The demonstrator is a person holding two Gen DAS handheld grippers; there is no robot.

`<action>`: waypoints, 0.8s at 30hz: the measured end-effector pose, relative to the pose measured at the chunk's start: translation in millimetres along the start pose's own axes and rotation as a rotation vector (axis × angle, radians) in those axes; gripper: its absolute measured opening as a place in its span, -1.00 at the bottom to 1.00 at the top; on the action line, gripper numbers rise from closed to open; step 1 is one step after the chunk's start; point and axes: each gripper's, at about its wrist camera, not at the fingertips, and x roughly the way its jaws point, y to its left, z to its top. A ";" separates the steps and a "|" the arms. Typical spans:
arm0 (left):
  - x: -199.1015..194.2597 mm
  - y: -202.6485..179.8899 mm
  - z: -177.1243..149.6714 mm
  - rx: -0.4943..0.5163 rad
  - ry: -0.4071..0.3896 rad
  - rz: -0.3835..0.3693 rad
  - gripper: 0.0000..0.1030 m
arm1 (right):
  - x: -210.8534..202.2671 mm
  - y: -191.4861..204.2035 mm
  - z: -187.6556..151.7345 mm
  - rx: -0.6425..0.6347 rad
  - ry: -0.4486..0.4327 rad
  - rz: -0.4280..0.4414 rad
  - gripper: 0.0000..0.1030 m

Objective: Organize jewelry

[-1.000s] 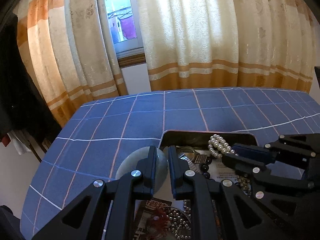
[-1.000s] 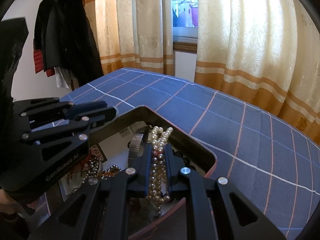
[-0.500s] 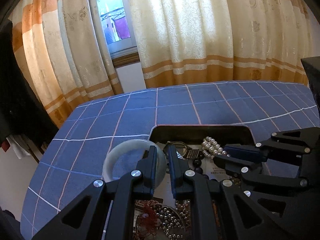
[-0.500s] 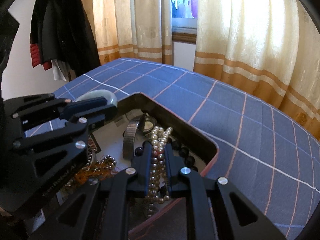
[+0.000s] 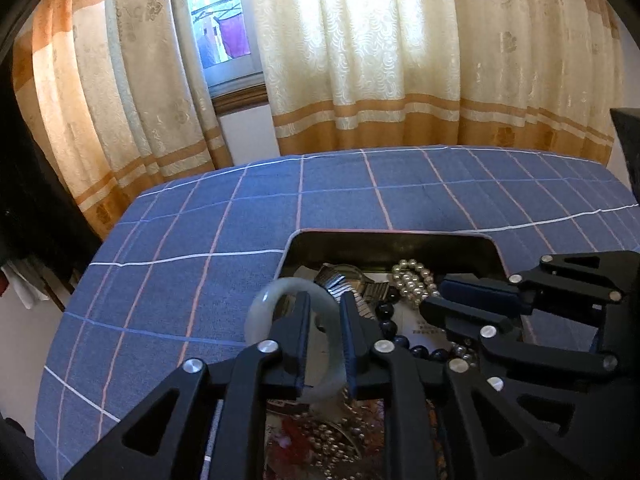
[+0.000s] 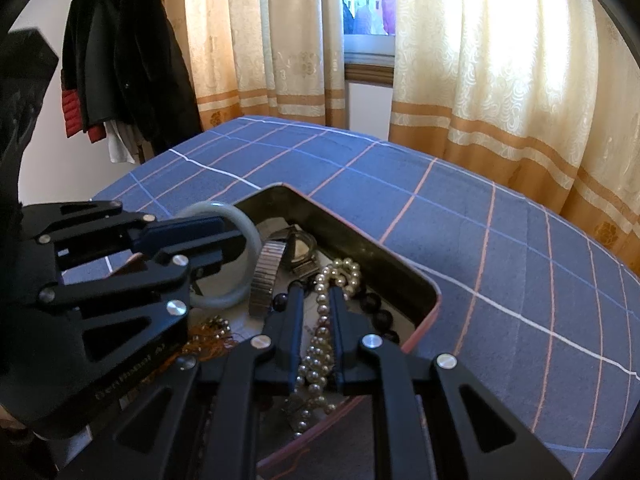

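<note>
- Left claw [image 5: 323,312]: pressed onto a pale green bangle [image 5: 264,300], pinching one side of the ring between its fingers. The ring stands tilted over the tin's 9 o'clock edge, partly above the blue checked cloth [image 5: 180,240].
- Same bangle [image 6: 240,220] in the right wrist view: held up at the tin's 10 o'clock side, just beside a metal-band watch [image 6: 266,276].
- Right claw [image 6: 316,292]: fingers closed on a pearl strand [image 6: 320,344]. The pearls run up between the fingers and bunch into a loop past the tips.
- Tin [image 5: 400,240]: open and shallow, with a dark inner wall and reddish rim, resting on the surface.
- Contents: watch [image 5: 340,280] at 12 o'clock, pearl strand [image 5: 412,280] to its right, dark round beads [image 5: 386,312] below these, small silver beads [image 5: 328,444] at 6 o'clock.
- Right wrist view adds an orange-brown tangle [image 6: 208,336] at the tin's 8 o'clock; what it is cannot be told.
- Background: cream-and-orange curtains [image 5: 360,60], window [image 5: 220,28], dark coats [image 6: 120,48] hanging at 10 o'clock.
</note>
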 end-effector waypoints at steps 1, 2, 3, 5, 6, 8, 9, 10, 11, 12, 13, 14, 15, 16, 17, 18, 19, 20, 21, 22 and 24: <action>-1.0 -0.4 -0.1 0.002 -0.005 -0.002 -0.41 | -0.2 0.0 0.0 0.001 -0.001 0.000 -0.67; -2.4 -1.0 -0.3 0.002 -0.008 -0.008 -0.40 | -0.1 -0.2 -0.1 0.002 -0.003 0.001 -0.65; -2.5 -0.1 0.3 -0.001 -0.009 -0.008 -0.38 | -1.2 -0.6 -0.1 0.003 -0.006 -0.001 -0.64; -3.6 0.4 0.3 -0.008 -0.009 -0.009 -0.36 | -3.3 -3.5 -0.9 0.010 -0.012 -0.003 -0.53; -4.6 0.2 0.2 -0.011 -0.008 -0.007 -0.35 | -4.0 -5.6 -1.4 0.017 -0.013 -0.006 -0.48; -13.4 1.1 0.7 -0.023 -0.034 0.003 -0.33 | -9.8 -10.0 -2.1 0.032 -0.027 -0.002 -0.25; -20.2 2.8 0.9 -0.034 -0.052 0.010 -0.29 | -13.1 -11.4 -1.6 0.038 -0.034 -0.004 -0.17; -28.0 5.2 1.0 -0.047 -0.067 0.012 -0.24 | -18.2 -11.9 -1.6 0.043 -0.046 -0.010 0.00; -33.9 7.6 0.6 -0.056 -0.078 0.011 -0.21 | -25.4 -11.5 -1.9 0.047 -0.059 -0.021 0.10; -42.2 10.7 0.1 -0.073 -0.094 0.013 -0.19 | -32.0 -10.7 -2.4 0.048 -0.070 -0.026 0.12; -52.2 13.8 -1.0 -0.089 -0.114 0.021 -0.18 | -38.3 -9.3 -2.9 0.048 -0.078 -0.031 0.14; -60.6 16.4 -1.9 -0.101 -0.128 0.024 -0.17 | -45.0 -7.7 -4.3 0.046 -0.086 -0.038 0.18; -66.8 18.2 -2.3 -0.112 -0.139 0.022 -0.16 | -54.8 -4.8 -7.5 0.041 -0.099 -0.054 0.22; -75.9 21.0 -3.9 -0.128 -0.155 0.020 -0.15 | -60.4 -3.8 -9.3 0.039 -0.108 -0.063 0.31; -82.1 22.7 -5.5 -0.138 -0.164 0.022 -0.14 | -67.3 -2.3 -12.1 0.038 -0.117 -0.071 0.35; -89.4 24.3 -7.0 -0.149 -0.174 0.027 -0.12 | -75.5 -0.6 -15.5 0.041 -0.128 -0.074 0.35; -96.1 25.2 -8.3 -0.159 -0.186 0.024 -0.10 | -81.4 0.5 -17.9 0.044 -0.136 -0.074 0.35; -104.0 25.9 -10.8 -0.167 -0.200 0.016 -0.08 | -87.9 1.5 -20.1 0.047 -0.145 -0.072 0.35; -108.5 25.4 -12.7 -0.168 -0.207 0.014 -0.06 | -95.9 2.4 -22.1 0.049 -0.156 -0.071 0.35; -114.4 24.4 -14.7 -0.167 -0.215 0.016 -0.04 | -101.9 3.5 -22.9 0.049 -0.167 -0.072 0.35; -123.5 22.9 -17.7 -0.168 -0.232 0.017 -0.02 | -115.3 5.6 -23.6 0.050 -0.190 -0.076 0.36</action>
